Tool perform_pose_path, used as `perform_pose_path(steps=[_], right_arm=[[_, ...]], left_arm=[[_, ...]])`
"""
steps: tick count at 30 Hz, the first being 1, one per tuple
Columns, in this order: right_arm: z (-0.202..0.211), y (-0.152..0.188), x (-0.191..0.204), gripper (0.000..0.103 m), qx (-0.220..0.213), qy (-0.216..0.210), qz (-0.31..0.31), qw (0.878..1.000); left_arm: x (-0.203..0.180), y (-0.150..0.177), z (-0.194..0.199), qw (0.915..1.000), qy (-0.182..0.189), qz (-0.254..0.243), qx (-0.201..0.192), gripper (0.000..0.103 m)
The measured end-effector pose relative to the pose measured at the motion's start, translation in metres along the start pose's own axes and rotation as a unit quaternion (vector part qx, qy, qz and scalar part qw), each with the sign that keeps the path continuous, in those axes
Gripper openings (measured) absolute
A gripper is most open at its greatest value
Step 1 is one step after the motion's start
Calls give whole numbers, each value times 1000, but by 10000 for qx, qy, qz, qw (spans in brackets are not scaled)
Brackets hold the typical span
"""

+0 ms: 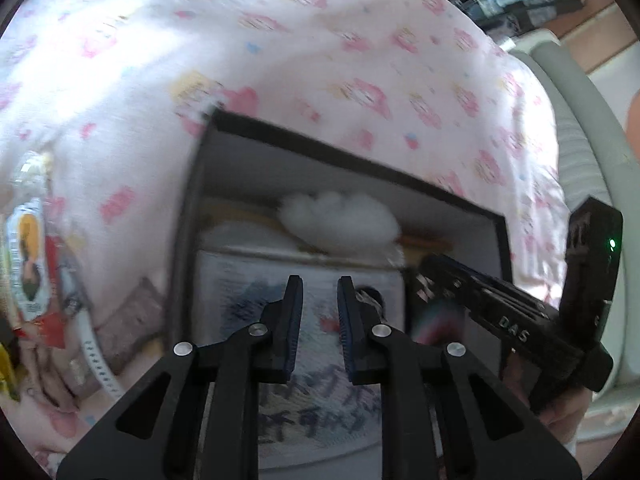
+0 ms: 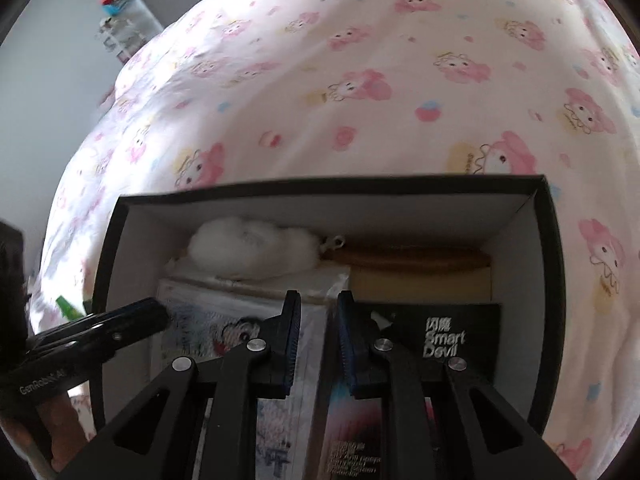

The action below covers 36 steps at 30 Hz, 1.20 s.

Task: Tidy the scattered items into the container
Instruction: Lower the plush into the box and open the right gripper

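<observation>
A black box with white inner walls (image 2: 524, 248) lies on the bed; it also shows in the left wrist view (image 1: 320, 148). Inside it are a white fluffy pompom (image 2: 248, 248) (image 1: 340, 216), a tan wooden piece (image 2: 412, 258), a white printed packet (image 2: 224, 328) (image 1: 256, 288) and a black "Smart Devil" box (image 2: 452, 340). My left gripper (image 1: 319, 280) hovers over the printed packet, jaws a little apart and empty. My right gripper (image 2: 319, 296) hovers over the seam between the packet and the black box, jaws a little apart and empty. Each gripper shows in the other's view (image 1: 500, 312) (image 2: 100, 332).
The bed is covered by a white sheet with pink cartoon prints (image 2: 360, 80). Left of the box lie a colourful snack packet (image 1: 28, 264), a white cable (image 1: 96, 360) and a green item (image 2: 68, 308). A grey-white chair frame (image 1: 576, 112) stands at the right.
</observation>
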State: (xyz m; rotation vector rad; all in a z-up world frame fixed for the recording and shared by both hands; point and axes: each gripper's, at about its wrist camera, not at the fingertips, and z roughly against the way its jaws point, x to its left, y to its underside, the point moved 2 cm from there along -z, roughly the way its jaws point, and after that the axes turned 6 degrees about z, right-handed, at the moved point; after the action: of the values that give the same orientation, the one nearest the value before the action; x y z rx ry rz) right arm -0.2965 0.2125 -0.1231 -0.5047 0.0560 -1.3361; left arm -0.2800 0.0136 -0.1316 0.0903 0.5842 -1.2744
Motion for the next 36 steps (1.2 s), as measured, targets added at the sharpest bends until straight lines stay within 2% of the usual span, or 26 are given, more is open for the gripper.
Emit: perform_pose_path(steps=[3,11,15,19,23,27,32,36], right_arm=[[-1,-4,2,17,-90,-80,-36,9999],[1,-12,0,17,-240,-222,-71,9994],[0,-13,-4,17,-206,-239,-136,9994],[-5,-13,-6,17,-122,-273,-197,9994],[-9,-11,-3,17,-7,-337,-197,9992],[-21,-8,5,17,180,-385,-110,9990],[-24,-7,5,17,182,-300,-77,9994],[-31,-7,2,17,320,-359,-190,9987]], left_arm=[[1,-10,1,9997,-35,81,-235,15],[-21,-37,-28,9994,-22,-157,-316,15],[-25,-33,-50,9995,-233,-193,61,16],[-28,-13,-51,9977,-351,-477,321,16],[-23,-6,-57,9964,-388,-509,559,21],[-16,-8,-51,9975,-287,-382,512,20],[-10,-16,-31,9993,172,-166,291,20],[-16,-21,-44,9985,-44,-331,433,20]])
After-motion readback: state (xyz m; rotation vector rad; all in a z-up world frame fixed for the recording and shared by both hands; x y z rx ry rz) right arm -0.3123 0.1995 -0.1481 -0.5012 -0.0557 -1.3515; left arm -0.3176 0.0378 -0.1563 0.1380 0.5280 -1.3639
